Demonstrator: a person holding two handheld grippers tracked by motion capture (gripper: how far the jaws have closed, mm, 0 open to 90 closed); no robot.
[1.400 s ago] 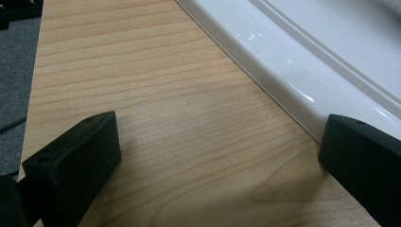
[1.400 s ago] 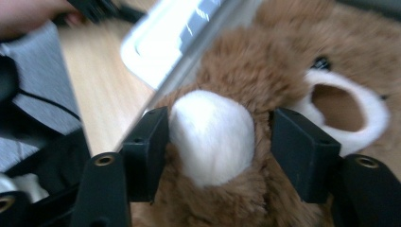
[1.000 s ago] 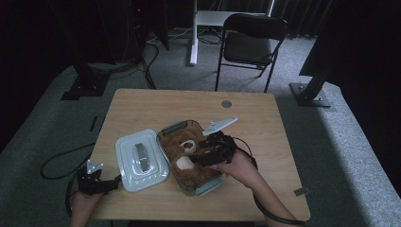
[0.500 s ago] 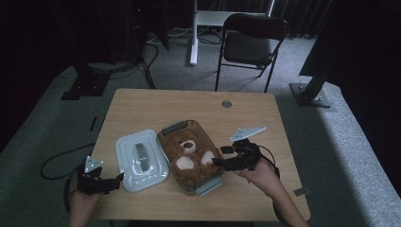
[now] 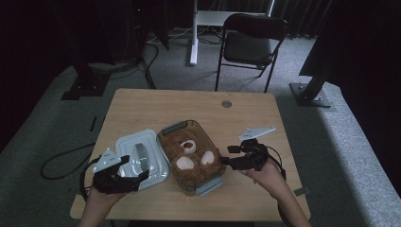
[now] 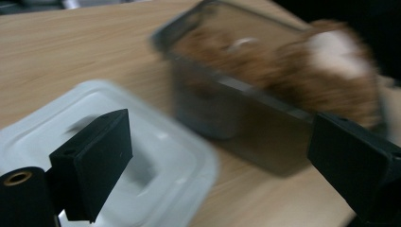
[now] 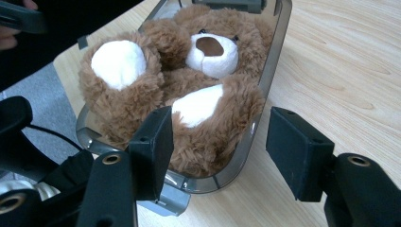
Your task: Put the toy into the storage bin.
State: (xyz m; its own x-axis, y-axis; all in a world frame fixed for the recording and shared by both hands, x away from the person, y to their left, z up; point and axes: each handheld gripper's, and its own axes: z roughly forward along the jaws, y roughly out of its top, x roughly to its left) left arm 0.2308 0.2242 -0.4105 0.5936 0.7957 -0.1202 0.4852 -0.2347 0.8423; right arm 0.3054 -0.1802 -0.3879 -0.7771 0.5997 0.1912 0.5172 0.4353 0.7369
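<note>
**Teddy bear in its container, lid off beside it**

While the brown teddy bear [image 5: 191, 158] lies on its back inside the clear rectangular container [image 5: 212, 186], its white muzzle and white foot pads face up and its fur rises above the rim. That container sits near the middle of the wooden bench [image 5: 189, 101], turned at a slant. Just beside it, on the person's left, the white lid [image 5: 137, 149] lies flat on the bench, its edge close against the container wall.

At the container's right side the right gripper [image 5: 226, 162] points toward the bear; its jaws stand partly apart with nothing between them, the container's near end showing through the gap in the right gripper view. Over the lid's near corner hangs the left gripper [image 5: 142, 174], its jaws wide and holding nothing, though they have just been closing a little. Its own view is blurred. Beyond the bench stands a dark folding chair [image 5: 250, 40] on grey carpet.
</note>
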